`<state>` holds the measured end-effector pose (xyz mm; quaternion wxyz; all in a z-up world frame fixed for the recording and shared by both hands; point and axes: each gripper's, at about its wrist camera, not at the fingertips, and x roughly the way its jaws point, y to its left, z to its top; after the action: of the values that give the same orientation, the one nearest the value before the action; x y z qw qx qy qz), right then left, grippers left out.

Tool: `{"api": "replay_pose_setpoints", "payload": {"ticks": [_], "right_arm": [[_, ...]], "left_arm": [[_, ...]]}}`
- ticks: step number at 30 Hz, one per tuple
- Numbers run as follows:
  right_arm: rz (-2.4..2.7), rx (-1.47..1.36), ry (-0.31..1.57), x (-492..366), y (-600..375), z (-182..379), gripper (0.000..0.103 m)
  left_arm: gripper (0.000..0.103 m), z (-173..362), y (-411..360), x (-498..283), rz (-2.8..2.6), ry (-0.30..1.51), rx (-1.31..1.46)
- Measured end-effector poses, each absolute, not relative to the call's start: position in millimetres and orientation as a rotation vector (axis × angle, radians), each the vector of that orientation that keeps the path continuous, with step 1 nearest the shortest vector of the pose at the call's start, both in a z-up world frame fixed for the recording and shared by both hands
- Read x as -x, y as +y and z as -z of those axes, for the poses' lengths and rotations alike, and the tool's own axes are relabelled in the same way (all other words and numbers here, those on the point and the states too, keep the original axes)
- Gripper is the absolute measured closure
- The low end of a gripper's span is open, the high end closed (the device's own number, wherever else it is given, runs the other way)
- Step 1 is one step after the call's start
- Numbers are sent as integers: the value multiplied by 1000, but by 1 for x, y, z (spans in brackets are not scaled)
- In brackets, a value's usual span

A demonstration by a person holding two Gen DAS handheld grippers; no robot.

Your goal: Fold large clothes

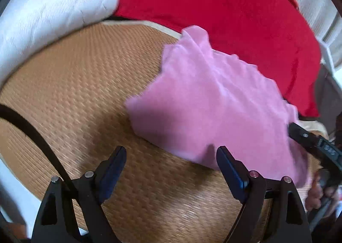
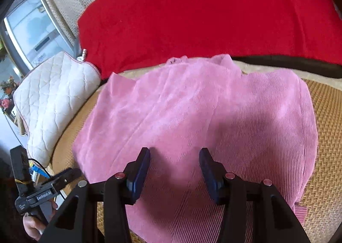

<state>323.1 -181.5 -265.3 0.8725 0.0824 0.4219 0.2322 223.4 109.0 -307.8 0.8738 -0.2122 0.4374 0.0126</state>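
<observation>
A pink corduroy garment (image 1: 215, 102) lies folded in a rough rectangle on a woven tan mat (image 1: 85, 84). It fills the middle of the right wrist view (image 2: 192, 119). My left gripper (image 1: 171, 157) is open and empty, above the mat at the garment's near left edge. My right gripper (image 2: 174, 157) is open and empty, just above the garment's near part. The right gripper also shows at the right edge of the left wrist view (image 1: 314, 144), and the left gripper at the lower left of the right wrist view (image 2: 64, 176).
A red blanket (image 2: 203, 12) lies behind the mat. A white quilted cushion (image 2: 55, 97) sits at the mat's left side, also in the left wrist view (image 1: 49, 14). A black cable (image 1: 32, 134) crosses the mat's left. A window (image 2: 32, 29) is beyond.
</observation>
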Motion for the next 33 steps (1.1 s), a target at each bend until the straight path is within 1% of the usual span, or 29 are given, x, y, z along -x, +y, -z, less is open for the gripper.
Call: {"api": "replay_pose_setpoints", "payload": {"ticks": [1,4,6,9,12,16,23,26,27,28,30,33], "right_arm": [[-495,-173,871,-322,-181,263,51],[-504,-176,833,-318,-181,258,51],[-512,-180,821,-317,-181,256,53],[-496,-157,860,-321,-177,264,54],[-462,-136,944,-331,-173,281,53],[-465,-139,936,-330,-175,278,53],[-489,-122,935,-326,-179,280,53],[-494,-127,938,-326,-181,281,53],[-495,-127,937,-325,-181,281,53],[-494,-126,937,-325,-181,282,53],[-495,-124,935,-325,-180,282,53],[-499,-132,938,-326,-181,283,53]], "left_arm": [[17,315,108,-223,-8,912,468],[17,313,105,-221,18,889,517],[17,312,103,-221,7,880,509],[17,312,106,-226,-4,867,506],[17,315,109,-226,-17,869,509],[17,322,120,-221,6,889,603],[17,327,126,-235,43,822,710],[17,328,123,-240,66,764,738],[20,327,122,-241,72,745,739],[29,327,120,-243,77,730,738],[37,325,116,-250,81,711,714],[37,329,116,-258,84,699,738]]}}
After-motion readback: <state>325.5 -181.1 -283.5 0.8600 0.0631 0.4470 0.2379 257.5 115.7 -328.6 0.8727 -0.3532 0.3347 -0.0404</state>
